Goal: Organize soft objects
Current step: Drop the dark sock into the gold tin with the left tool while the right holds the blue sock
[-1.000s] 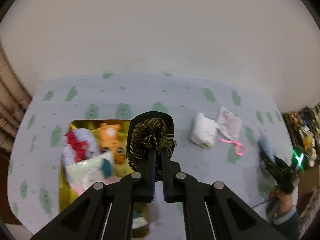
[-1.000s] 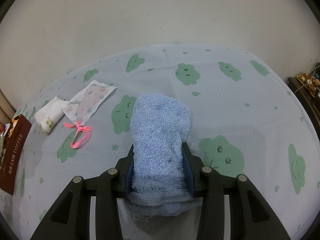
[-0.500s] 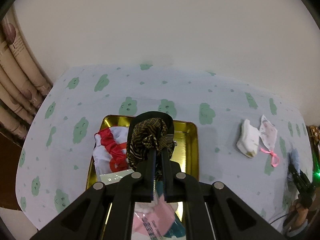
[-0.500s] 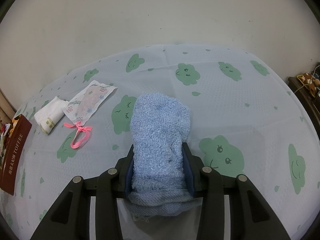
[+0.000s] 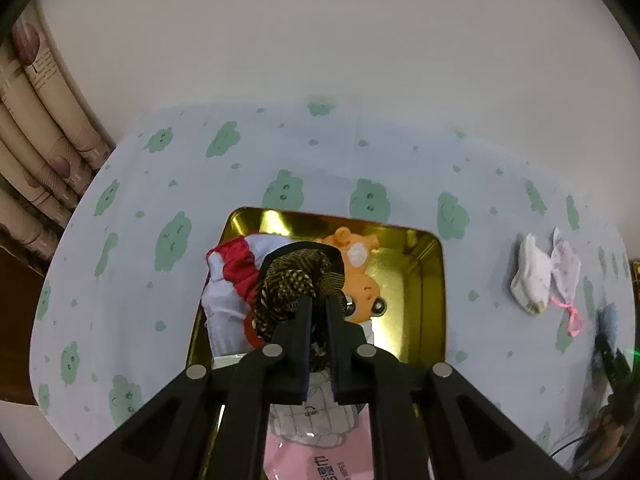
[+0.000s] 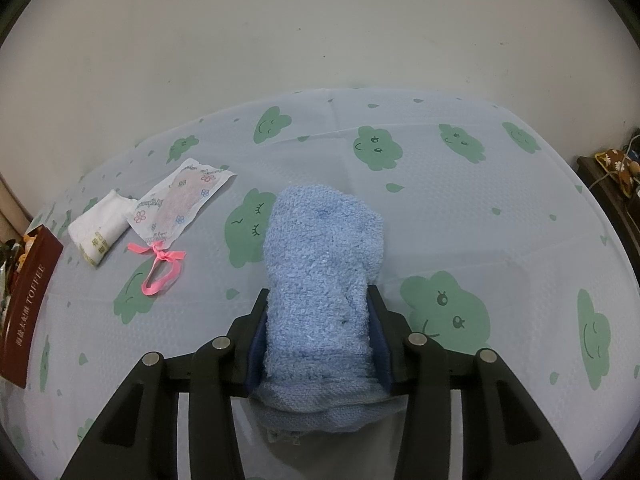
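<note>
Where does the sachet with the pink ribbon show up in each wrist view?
Left wrist view: the sachet lies at the far right edge, on the tablecloth, right of the gold tin.
Right wrist view: it lies at upper left, ribbon trailing toward the camera.
Shared landmark: the folded white cloth right beside its left side in both.

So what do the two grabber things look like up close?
Both look alike. The left gripper and right gripper are matte black plastic, with two straight fingers on angled link arms with cut-out holes, joined by round silver pins. Dark blue pads line the inner faces of the fingers. No cables or sleeves show on them.
</note>
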`<action>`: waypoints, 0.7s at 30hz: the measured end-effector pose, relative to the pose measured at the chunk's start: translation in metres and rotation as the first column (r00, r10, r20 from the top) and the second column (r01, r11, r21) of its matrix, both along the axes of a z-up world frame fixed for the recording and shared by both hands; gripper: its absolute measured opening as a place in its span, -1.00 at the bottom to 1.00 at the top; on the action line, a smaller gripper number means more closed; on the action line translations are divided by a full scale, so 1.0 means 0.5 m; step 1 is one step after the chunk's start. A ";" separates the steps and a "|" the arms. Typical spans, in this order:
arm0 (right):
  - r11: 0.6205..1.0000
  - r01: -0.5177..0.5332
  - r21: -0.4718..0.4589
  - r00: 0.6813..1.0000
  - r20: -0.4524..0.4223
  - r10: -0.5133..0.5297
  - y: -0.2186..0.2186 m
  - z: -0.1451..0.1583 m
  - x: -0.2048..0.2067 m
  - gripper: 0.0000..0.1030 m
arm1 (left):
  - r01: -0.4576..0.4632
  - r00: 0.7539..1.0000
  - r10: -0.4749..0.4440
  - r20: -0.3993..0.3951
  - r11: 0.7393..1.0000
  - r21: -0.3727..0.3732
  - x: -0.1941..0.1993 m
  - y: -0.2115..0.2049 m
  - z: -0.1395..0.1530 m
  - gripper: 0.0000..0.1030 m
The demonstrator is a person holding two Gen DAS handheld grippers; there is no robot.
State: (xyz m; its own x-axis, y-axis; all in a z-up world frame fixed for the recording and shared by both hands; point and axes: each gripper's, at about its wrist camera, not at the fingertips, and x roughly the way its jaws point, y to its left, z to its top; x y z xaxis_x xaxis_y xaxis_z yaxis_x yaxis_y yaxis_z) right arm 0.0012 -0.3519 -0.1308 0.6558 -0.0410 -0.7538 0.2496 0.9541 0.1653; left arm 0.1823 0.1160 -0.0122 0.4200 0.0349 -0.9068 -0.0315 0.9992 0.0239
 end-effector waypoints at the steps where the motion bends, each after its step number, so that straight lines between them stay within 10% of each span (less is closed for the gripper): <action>1: 1.000 0.000 -0.001 1.000 0.000 0.000 0.000 0.000 0.000 -0.18 | -0.007 1.000 0.007 -0.002 1.000 0.000 0.000 0.003 -0.001 -0.79; 21: 1.000 -0.007 -0.030 1.000 -0.014 0.006 0.009 -0.001 0.006 -0.12 | 0.008 0.997 -0.003 0.082 0.998 -0.066 -0.081 0.032 0.064 -0.65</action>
State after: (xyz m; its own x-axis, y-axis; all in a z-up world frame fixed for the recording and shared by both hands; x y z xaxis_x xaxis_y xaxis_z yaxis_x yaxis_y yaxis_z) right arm 0.0044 -0.3472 -0.1313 0.6457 -0.0597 -0.7613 0.2453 0.9603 0.1328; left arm 0.1415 0.1319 0.0199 0.4925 -0.0263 -0.8699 -0.0252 0.9987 -0.0445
